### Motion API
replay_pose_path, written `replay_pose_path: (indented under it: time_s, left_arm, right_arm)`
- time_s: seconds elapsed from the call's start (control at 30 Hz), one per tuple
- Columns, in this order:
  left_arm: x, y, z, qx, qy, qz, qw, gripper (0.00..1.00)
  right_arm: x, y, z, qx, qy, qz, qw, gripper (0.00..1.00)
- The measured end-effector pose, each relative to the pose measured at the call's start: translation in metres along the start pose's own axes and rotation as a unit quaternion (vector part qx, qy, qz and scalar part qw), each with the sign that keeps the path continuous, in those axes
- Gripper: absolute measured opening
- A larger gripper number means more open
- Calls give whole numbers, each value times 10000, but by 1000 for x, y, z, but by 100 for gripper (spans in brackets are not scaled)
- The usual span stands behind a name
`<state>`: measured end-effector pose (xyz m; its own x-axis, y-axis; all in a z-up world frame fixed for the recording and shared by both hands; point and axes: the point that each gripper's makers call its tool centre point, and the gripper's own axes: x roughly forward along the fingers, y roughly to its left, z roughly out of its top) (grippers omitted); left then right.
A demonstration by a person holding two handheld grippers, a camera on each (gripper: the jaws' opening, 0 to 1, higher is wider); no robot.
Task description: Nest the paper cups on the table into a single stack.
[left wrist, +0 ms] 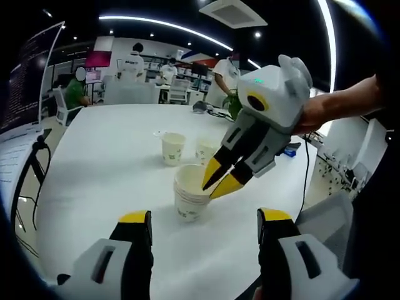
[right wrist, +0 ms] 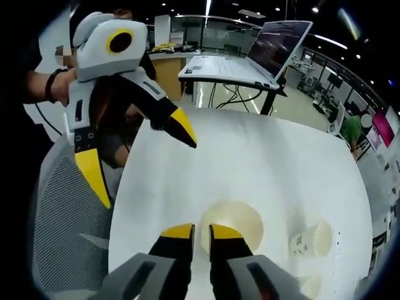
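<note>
1. Right now the right gripper (left wrist: 219,181) sits at the rim of the stack of nested cups (left wrist: 189,199), its yellow tips nearly together and pinching the near wall of the top cup; in the right gripper view its jaws (right wrist: 201,232) stand almost closed on the rim of the cup mouth (right wrist: 232,225).
2. That stack stands upright near the middle of the tabletop (left wrist: 106,162), toward the edge nearest the left gripper.
3. Beyond it, two loose cups wait: one upright cup (left wrist: 172,148) and a second cup (left wrist: 206,150) just beside it, both farther toward the far edge.
4. Meanwhile the left gripper (left wrist: 203,228) hangs released, jaws spread wide and holding nothing, short of the stack; it also shows in the right gripper view (right wrist: 140,162).
5. My reading: the loose cups lie straight ahead of the free left gripper, past the stack, long axis vertical, so that hand seems better placed to fetch one.
</note>
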<state>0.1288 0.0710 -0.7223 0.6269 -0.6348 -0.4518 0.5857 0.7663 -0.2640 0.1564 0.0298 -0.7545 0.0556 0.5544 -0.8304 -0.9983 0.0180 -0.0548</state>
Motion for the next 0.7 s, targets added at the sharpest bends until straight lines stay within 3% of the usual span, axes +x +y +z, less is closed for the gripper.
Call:
replay_pose_path:
  time_s: [0.7]
  left_arm:
    - [-1, 1, 1, 38, 39, 18, 10000, 66]
  right_arm:
    - [-13, -6, -1, 372, -346, -226, 9985, 28]
